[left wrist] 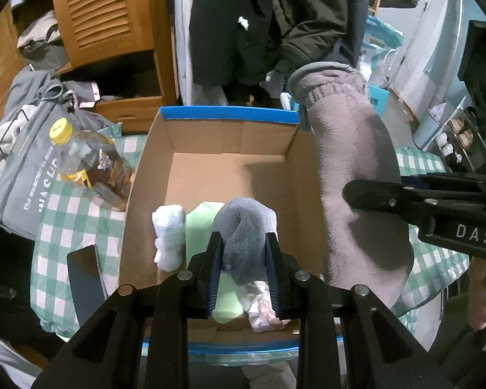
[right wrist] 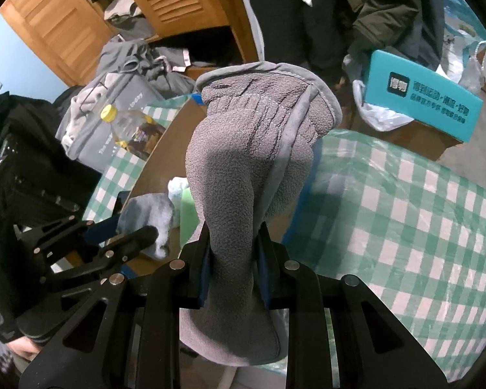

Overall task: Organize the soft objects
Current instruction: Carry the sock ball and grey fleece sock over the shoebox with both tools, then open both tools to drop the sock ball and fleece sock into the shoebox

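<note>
My left gripper (left wrist: 243,243) is shut on a grey knitted sock (left wrist: 246,227) and holds it inside the near end of an open cardboard box (left wrist: 230,136) with blue tape on its rim. In the box lie a white rolled cloth (left wrist: 168,236), a light green soft piece (left wrist: 201,227) and a pink-white cloth (left wrist: 265,311). My right gripper (right wrist: 233,236) is shut on a grey fleece glove (right wrist: 243,168), held upright over the box's right wall. The glove also shows in the left wrist view (left wrist: 356,178). The left gripper and sock show in the right wrist view (right wrist: 145,214).
The box stands on a green-and-white checked tablecloth (right wrist: 405,210). A bottle with a yellow cap (left wrist: 90,162) lies left of the box beside a grey bag (left wrist: 22,178). A dark phone-like slab (left wrist: 84,278) lies at the near left. A teal box (right wrist: 421,94) and hanging dark coats stand behind.
</note>
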{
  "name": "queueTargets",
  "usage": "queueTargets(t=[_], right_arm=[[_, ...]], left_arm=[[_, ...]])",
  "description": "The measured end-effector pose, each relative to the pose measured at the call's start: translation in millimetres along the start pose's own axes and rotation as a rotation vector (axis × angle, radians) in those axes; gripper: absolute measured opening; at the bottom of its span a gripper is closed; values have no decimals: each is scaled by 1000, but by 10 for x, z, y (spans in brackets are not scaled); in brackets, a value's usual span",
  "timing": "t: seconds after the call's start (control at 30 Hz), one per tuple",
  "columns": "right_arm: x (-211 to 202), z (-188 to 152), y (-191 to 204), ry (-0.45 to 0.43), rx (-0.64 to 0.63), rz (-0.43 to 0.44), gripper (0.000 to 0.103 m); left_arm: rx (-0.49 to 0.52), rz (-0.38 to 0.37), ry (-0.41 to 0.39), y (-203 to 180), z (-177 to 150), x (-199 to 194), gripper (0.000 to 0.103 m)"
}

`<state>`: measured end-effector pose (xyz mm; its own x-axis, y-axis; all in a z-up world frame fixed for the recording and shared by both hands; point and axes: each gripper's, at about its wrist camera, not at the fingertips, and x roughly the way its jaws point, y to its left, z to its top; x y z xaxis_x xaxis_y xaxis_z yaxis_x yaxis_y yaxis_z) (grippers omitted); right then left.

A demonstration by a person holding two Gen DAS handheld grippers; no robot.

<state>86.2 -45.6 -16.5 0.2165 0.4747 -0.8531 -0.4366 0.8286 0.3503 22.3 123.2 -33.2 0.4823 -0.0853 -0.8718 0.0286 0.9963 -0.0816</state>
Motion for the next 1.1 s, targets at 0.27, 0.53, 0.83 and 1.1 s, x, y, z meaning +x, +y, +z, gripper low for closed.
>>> queueTargets(t=[0.27,0.53,0.83,1.1], right_arm=[[219,39,122,38,-4,4,22],[356,48,170,61,-8,12,23],[353,68,177,43,-1,28,44],[207,74,104,7,11,19,60]], left_arm=[[-21,27,20,133,-30,88,26],[-35,42,27,187,-43,116,27],[-53,61,33,212,-45,133,49],[-54,55,22,174,-27,108,55]])
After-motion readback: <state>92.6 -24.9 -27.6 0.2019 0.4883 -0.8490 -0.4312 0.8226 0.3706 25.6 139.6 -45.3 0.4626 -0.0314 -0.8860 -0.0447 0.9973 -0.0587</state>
